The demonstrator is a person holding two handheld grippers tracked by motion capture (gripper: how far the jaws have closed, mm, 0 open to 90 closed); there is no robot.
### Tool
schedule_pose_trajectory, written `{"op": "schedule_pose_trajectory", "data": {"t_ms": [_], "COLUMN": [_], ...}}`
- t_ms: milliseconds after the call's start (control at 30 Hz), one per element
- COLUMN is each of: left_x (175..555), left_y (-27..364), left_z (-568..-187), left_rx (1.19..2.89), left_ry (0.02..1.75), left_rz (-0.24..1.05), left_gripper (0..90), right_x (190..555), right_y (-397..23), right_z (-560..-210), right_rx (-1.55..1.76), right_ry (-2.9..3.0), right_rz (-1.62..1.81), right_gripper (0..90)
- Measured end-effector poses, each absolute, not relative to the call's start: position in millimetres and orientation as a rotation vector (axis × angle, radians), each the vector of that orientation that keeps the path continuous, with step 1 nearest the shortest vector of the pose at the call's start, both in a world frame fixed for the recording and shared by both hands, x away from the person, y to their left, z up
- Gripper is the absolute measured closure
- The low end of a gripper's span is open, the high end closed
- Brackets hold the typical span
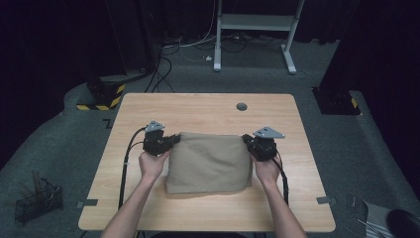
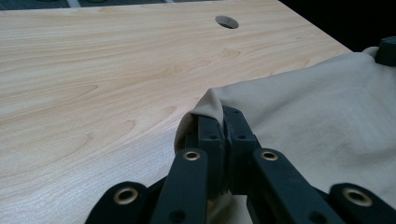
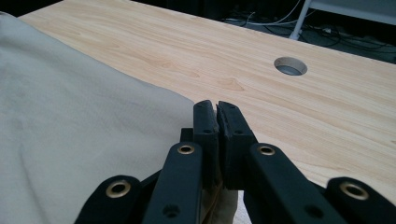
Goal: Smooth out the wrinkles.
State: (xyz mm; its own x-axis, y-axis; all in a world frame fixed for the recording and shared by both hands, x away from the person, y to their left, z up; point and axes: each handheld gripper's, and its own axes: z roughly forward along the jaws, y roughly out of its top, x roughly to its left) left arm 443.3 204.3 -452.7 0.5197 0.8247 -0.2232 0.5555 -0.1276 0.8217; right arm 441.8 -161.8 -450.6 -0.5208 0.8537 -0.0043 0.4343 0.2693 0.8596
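Beige cloth (image 1: 208, 162), soft and matte, lies folded into a rough rectangle mid-bench on pale wood-grain bench (image 1: 208, 106) with a round cable hole (image 1: 241, 106). Left gripper (image 1: 174, 139) and right gripper (image 1: 246, 140) each pinch a far corner, jaws clamped tight. Grey carpet (image 1: 346, 148) surrounds it, dark beyond.

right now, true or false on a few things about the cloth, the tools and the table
1. The left tool is shut on a corner of the cloth. True.
2. The right tool stands wide open above the table. False: it is shut on the cloth's other far corner.
3. The cloth is beige. True.
4. The cloth hangs over the table's edge. False: it lies wholly on the top.
5. The hole in the table is under the cloth. False: it lies bare beyond it.
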Motion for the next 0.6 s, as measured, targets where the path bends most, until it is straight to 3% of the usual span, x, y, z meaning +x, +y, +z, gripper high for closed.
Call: {"op": "schedule_pose_trajectory", "data": {"t_ms": [600], "left_x": [457.9], "left_y": [195.8], "left_z": [-461.4], "left_rx": [1.875], "left_ry": [1.173], "left_rz": [0.397], "left_gripper": [87.6], "right_x": [457.2], "right_y": [-161.0], "right_z": [-464.2], "right_rx": [1.205], "right_ry": [2.076], "right_rz": [1.122], "right_gripper": [86.4]}}
